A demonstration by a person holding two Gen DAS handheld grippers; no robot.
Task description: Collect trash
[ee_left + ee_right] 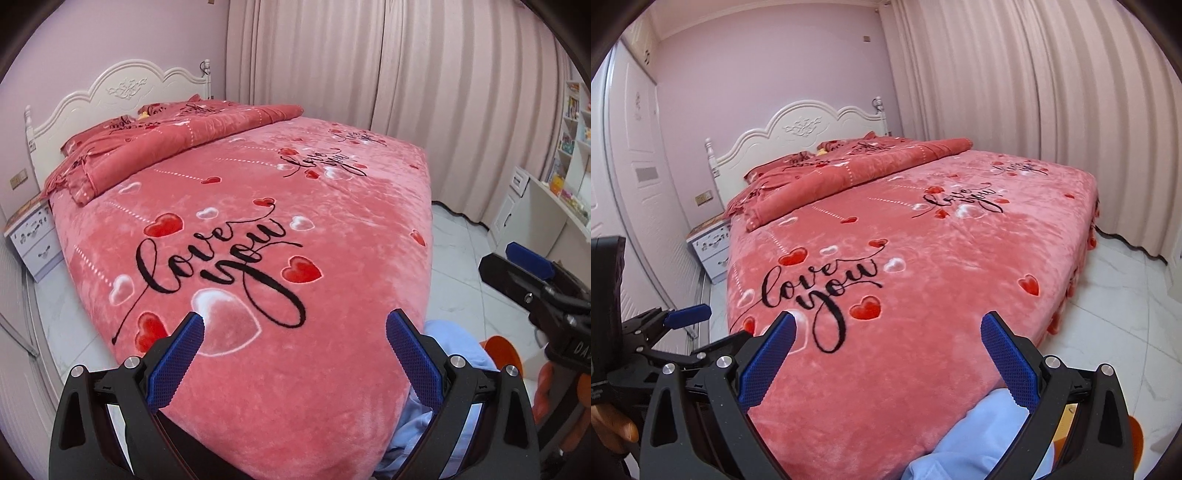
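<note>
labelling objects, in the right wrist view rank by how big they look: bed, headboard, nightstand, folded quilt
1. bed
2. folded quilt
3. headboard
4. nightstand, partly hidden by the bed

Quilt and headboard look close; both are far from the camera, so that order is unsure.

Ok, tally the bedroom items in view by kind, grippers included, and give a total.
Grippers: 2, left gripper and right gripper, both open and empty
Bed: 1
Headboard: 1
Folded quilt: 1
Nightstand: 1
Total: 6
No trash is visible.

Pink bed (332, 229) with "love you" heart blanket, folded quilt (166, 144) near the white headboard (118, 92). Nightstand (31, 236) just beside the bed. Pink curtains (406, 74) behind, shelf unit (572, 155) at right, tiled floor (465, 266).
</note>
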